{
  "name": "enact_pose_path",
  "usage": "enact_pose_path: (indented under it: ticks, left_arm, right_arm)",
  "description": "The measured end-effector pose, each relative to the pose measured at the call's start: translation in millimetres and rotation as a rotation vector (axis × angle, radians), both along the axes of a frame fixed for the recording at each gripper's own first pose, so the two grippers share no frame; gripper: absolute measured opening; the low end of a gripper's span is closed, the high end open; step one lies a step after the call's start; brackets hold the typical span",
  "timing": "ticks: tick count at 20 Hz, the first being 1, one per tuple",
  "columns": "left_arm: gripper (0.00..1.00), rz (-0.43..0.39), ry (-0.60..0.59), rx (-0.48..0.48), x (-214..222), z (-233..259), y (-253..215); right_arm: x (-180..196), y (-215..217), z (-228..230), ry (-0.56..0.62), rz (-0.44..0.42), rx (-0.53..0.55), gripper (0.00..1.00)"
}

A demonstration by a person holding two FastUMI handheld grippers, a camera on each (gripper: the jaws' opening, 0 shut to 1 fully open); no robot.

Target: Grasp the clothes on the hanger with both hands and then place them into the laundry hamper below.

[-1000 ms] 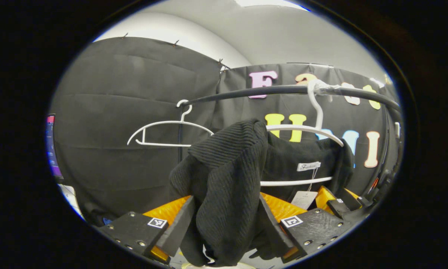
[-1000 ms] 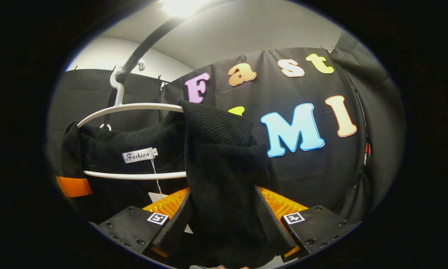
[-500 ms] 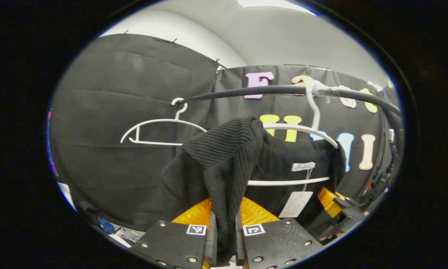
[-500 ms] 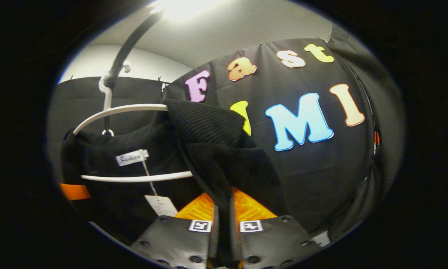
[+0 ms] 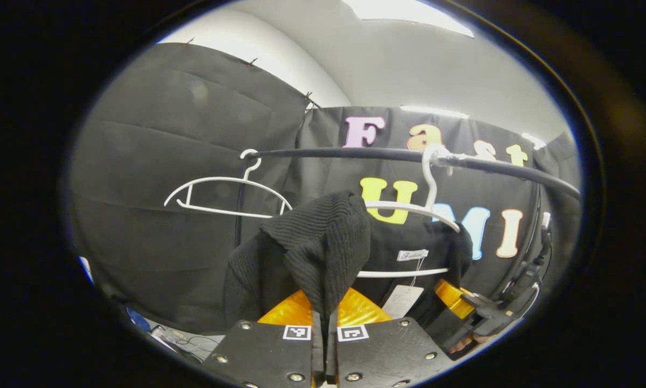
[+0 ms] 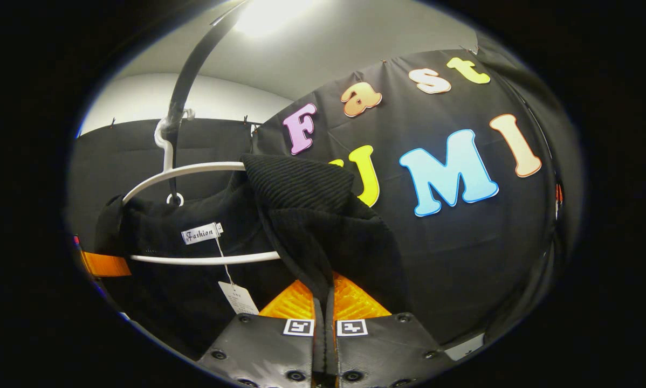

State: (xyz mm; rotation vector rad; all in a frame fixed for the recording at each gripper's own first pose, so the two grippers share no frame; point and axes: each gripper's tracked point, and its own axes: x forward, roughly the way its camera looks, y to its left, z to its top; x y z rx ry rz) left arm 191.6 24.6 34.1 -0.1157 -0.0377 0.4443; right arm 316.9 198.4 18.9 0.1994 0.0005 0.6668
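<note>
Both gripper views look up, close, from opposite shoulders of the black ribbed knit garment (image 5: pixel 323 253) (image 6: pixel 312 215); shared: white plastic hanger (image 5: pixel 409 207) (image 6: pixel 188 171).

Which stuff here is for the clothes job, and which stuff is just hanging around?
For the job:
- black sweater, still on its white hanger
- left tool and right tool, each pinching a shoulder of it

Just there:
- bare hanger
- black rail
- paper tag
</note>
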Motion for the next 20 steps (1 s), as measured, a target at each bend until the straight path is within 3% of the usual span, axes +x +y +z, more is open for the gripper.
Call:
enact_pose_path:
  ticks: [3, 15, 20]
  left_arm:
    - [0.01, -0.008, -0.032, 0.000, -6, 14, 2]
    - [0.05, 0.018, -0.150, 0.008, -32, 66, 29]
    - [0.03, 0.041, -0.171, 0.067, -36, 85, 46]
  right_arm:
    - [-1, -9, 8, 0.007, -0.012, 0.025, 0.01]
    - [21, -51, 48, -0.033, -0.091, 0.108, 0.01]
    - [29, -62, 63, -0.079, -0.139, 0.121, 0.05]
